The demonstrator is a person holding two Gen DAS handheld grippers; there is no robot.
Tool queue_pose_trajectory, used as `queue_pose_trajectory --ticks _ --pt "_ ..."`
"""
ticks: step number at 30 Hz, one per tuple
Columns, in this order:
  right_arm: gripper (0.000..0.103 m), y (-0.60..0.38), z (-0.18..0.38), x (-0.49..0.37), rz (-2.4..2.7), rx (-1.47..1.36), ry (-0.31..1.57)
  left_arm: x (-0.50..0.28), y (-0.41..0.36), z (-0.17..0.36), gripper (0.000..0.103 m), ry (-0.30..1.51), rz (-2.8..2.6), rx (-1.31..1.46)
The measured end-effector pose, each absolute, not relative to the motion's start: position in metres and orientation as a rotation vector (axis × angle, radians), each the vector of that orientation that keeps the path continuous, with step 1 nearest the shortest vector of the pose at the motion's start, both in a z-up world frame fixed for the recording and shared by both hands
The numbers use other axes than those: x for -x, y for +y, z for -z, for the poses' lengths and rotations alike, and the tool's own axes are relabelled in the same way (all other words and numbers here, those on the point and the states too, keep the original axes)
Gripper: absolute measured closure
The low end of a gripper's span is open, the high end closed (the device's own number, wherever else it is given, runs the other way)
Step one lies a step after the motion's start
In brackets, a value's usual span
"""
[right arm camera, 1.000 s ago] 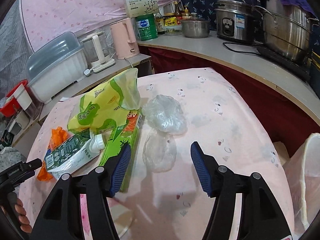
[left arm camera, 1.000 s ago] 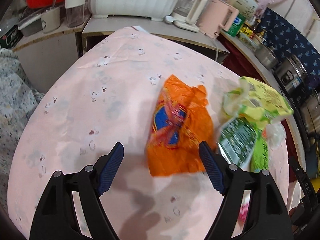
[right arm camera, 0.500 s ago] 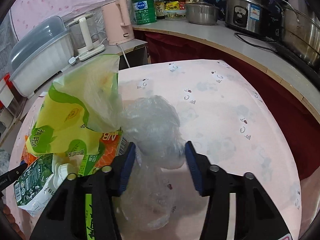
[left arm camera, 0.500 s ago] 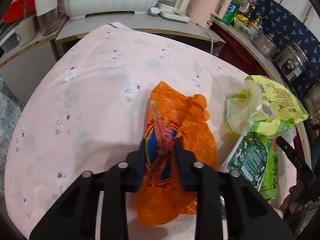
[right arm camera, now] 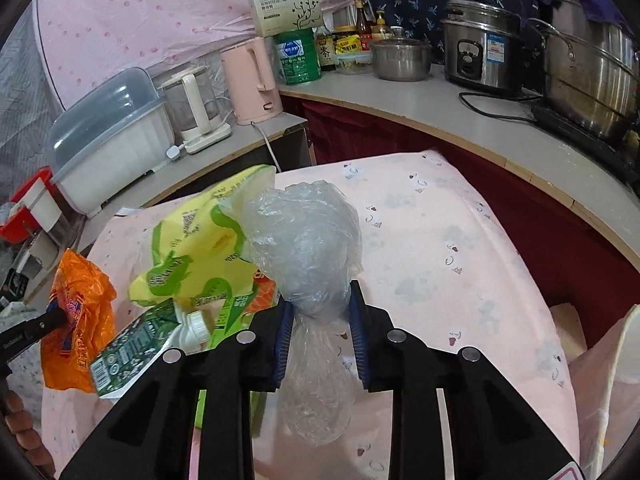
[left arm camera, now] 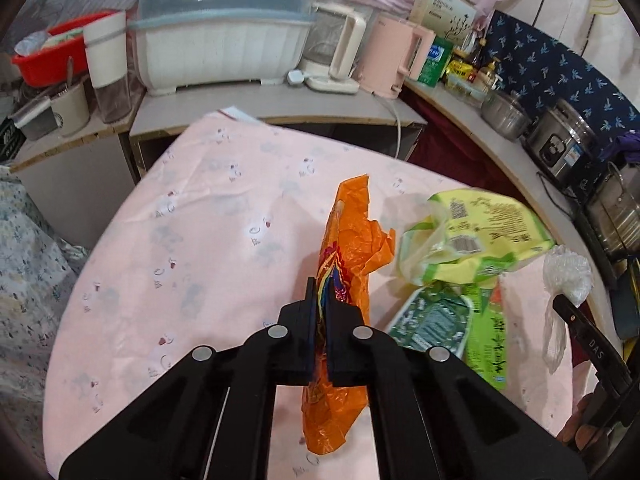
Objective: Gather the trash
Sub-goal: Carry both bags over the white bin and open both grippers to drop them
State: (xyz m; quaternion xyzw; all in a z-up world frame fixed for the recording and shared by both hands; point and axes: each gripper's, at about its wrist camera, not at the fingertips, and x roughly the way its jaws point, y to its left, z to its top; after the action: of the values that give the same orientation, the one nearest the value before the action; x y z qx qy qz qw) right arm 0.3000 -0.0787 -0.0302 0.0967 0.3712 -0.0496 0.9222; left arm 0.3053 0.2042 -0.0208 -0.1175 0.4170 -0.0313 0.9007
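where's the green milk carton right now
In the right wrist view the green milk carton lies low on the left of the pink table, between the orange bag and the yellow-green bag.

We look from two fisheye cameras, each riding on a hand-held gripper and facing forward and down along its fingers, close over the pink-clothed worktop [left arm camera: 192, 216].

The left view looks across the worktop toward the white dish rack [left arm camera: 224, 52] at 12 o'clock, with the right hand-held gripper [left arm camera: 560, 300] entering at 4 o'clock.

The right view faces the pink kettle [right arm camera: 252, 80] at 11 o'clock and the rice cooker [right arm camera: 484, 52] at 1 o'clock; the left hand-held gripper [right arm camera: 52, 314] shows at 9 o'clock.

Both views share the orange bag [left arm camera: 352, 240], the yellow-green wrapper [left arm camera: 480, 232], the dish rack and the kettle.
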Motion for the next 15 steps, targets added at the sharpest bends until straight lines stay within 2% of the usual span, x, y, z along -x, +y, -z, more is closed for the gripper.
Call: queue_pose_trajectory --ticks 9,15 --pt "0.078 -0.078 -0.016 -0.233 0.08 -0.205 0.667 -0.255 0.177 -0.039 0.1 0.762 0.127 0.228" --pt "0.078 -0.086 -0.034 -0.193 0.09 -0.211 0.624 -0.224 0.145 -0.06 0.1 0.731 0.188 0.203"
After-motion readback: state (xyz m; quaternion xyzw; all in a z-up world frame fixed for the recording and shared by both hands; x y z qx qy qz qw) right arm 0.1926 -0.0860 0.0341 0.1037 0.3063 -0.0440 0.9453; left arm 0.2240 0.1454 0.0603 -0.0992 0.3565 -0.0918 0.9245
